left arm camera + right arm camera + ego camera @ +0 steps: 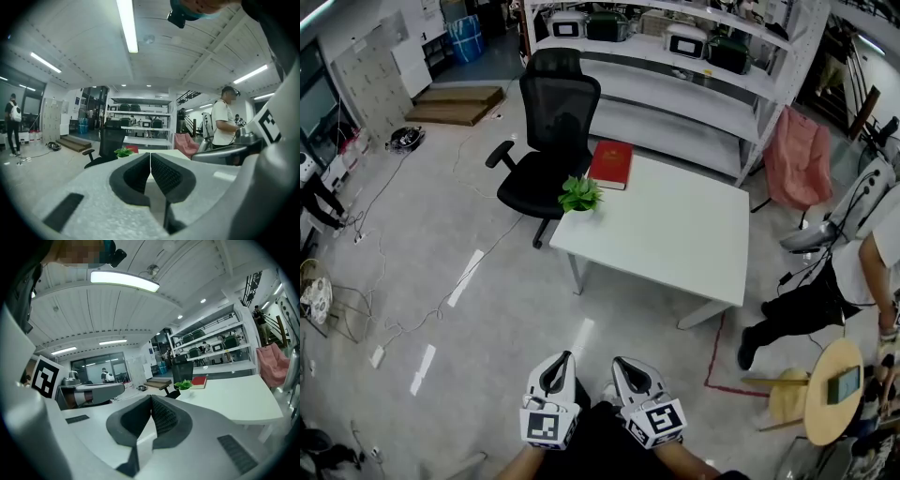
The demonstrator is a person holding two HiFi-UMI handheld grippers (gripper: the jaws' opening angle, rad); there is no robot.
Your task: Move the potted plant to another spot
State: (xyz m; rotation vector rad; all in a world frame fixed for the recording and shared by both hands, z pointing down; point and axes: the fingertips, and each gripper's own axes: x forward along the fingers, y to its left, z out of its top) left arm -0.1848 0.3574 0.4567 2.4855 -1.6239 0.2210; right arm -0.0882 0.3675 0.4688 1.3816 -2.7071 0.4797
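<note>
Both claws are held low and close to the person's body, side by side and well apart from the bench (675,234), so this looks like the approach before any reach. The left claw (553,375) has its jaws pressed together with nothing between them, and its own view shows the ribbed pads meeting along a thin seam. The right claw (636,373) is closed and empty in the same way. Both are aimed toward the bench, probably to keep the target in sight while walking up.

The potted plant (579,194) stands upright at the bench's near-left corner, close to the edge. A red book (611,164) lies flat just behind it. The rest of the white top is bare, so there is plenty of room for a new spot. A black office chair (546,131) stands just beside that corner, which may crowd a reach from the left.

The room is a workshop with a pale concrete floor (469,309) crossed by cables (412,323) and marked with red tape (717,361). A white shelving rack (675,56) holding cases stands behind the bench. To the right are a pink chair (797,155), a round wooden stool (834,389) and a person (825,291).
</note>
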